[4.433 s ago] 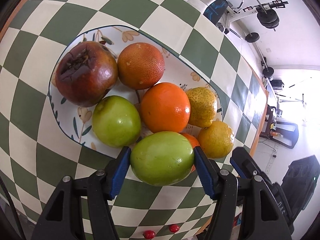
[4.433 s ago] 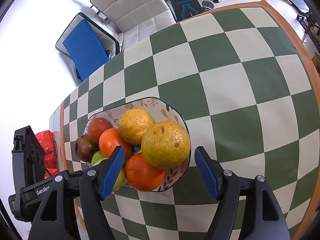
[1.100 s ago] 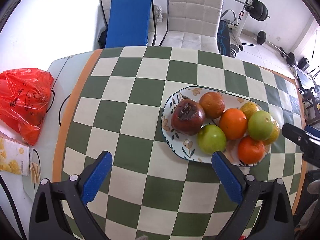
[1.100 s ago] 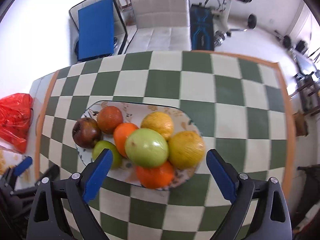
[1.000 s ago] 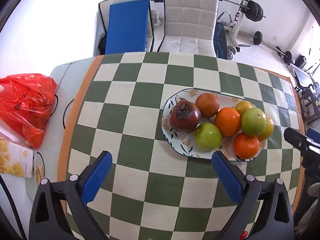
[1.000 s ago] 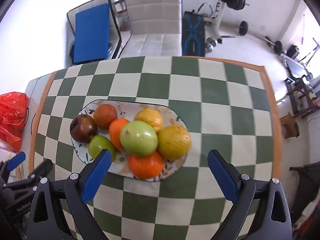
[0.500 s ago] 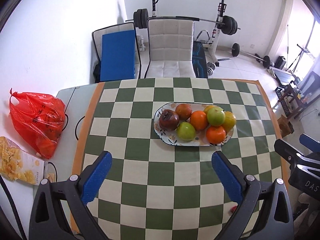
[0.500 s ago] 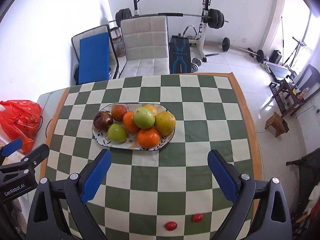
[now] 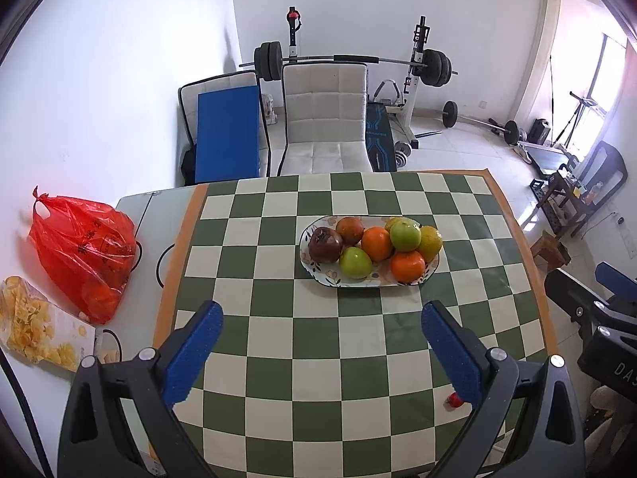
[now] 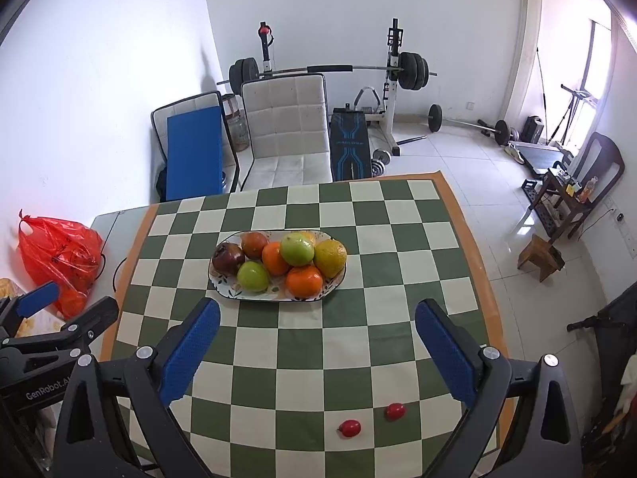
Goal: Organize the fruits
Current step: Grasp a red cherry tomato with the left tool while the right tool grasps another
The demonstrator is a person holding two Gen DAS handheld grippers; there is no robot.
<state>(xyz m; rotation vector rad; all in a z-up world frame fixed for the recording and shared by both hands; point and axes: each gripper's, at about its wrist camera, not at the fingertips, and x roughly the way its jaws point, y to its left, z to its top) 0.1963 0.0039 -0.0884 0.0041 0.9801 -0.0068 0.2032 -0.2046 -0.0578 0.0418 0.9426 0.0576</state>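
An oval floral plate stands mid-table, piled with several fruits: oranges, two green apples, a dark red fruit and yellowish citrus. Two small red fruits lie loose near the table's front edge; one shows in the left wrist view. My left gripper and right gripper are both open and empty, held high and well back from the plate.
The table has a green-and-white checked cloth. A red plastic bag and a snack packet lie at its left end. A white chair, a blue mat and weight equipment stand behind. A small wooden stool stands at the right.
Both grippers have pulled up and back from the plate, so the whole table and room show. The green apple that my left gripper held earlier now lies on top of the pile.
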